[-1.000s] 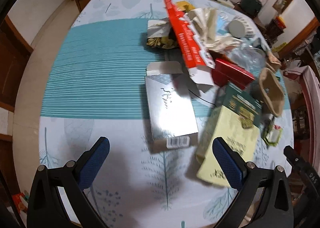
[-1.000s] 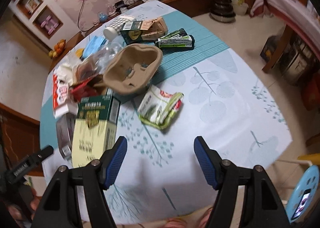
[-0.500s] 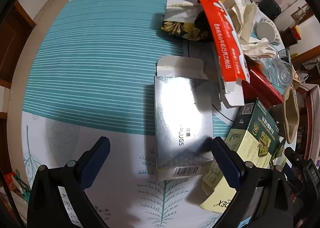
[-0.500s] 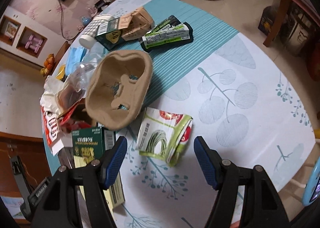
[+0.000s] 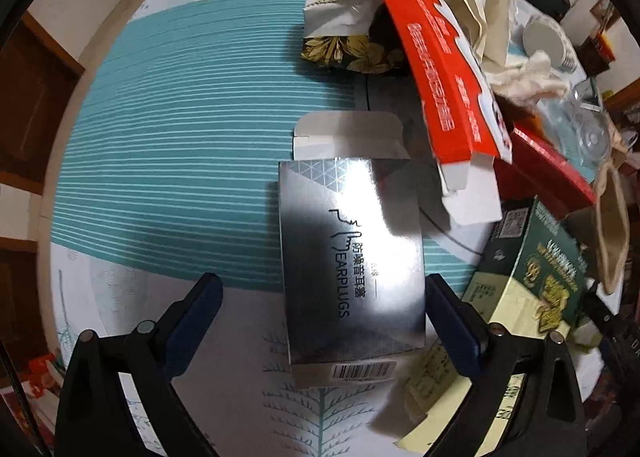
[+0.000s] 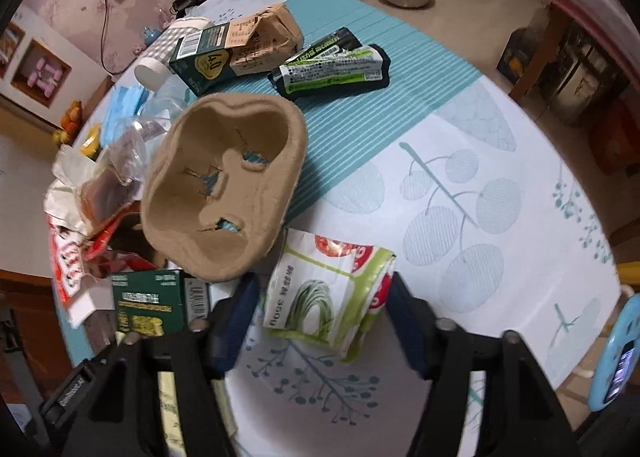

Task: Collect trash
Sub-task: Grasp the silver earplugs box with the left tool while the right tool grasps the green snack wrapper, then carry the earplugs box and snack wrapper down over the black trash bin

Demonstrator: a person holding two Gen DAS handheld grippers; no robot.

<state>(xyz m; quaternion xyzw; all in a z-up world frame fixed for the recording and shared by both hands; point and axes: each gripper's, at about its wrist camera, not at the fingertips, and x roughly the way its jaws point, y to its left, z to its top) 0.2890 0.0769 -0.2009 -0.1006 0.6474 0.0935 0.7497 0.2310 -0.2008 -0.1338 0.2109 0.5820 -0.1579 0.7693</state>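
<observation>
The left claw (image 5: 318, 307) is spread around the silver box (image 5: 352, 261); the right claw (image 6: 320, 317), just narrowed, brackets the packet (image 6: 326, 297) ungripped. Both should be lowered squarely before being closed.

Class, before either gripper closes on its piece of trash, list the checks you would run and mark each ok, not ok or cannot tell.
1. Silver earplug box lies between the left gripper fingers: ok.
2. Left jaws wider than the box: ok.
3. Green-and-white printed food packet lies between the right gripper fingers: ok.
4. Right jaws, just closing, press on the packet: cannot tell.
5. Brown pulp cup carrier clear of the right fingers: not ok, its edge sits at the near finger.
6. Green-and-yellow carton clear of the left fingers: not ok, it crowds one.
</observation>
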